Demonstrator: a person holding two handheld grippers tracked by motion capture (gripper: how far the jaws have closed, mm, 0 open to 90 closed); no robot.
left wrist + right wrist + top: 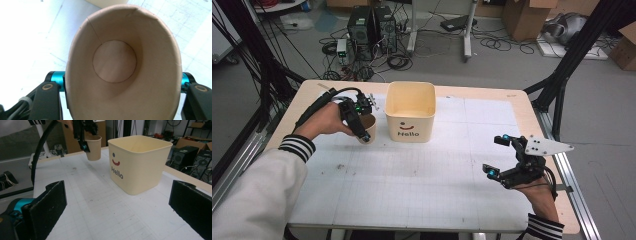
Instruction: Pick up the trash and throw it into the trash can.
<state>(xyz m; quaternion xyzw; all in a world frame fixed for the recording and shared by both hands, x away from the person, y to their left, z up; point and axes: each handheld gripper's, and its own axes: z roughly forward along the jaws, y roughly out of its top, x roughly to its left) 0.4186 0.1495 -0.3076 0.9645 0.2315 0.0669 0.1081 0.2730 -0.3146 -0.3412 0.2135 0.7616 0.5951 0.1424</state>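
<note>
A brown paper cup (369,127) hangs upright a little above the table, just left of the cream bin (410,115) with a smiley and "Hello" on its front. My left gripper (364,131) is shut on the cup's sides and comes down at it from above. In the left gripper view the cup (115,61) is empty and its rim is squeezed into an oval between the jaws of that gripper (120,80). My right gripper (494,156) stands open over the table's front right, nothing between its pads (47,205). From there the cup (93,147) and bin (140,170) lie ahead.
The white gridded table (422,175) has wooden edges. Black frame legs (562,85) stand at the right and cables and computer towers (372,25) sit on the floor beyond the far edge.
</note>
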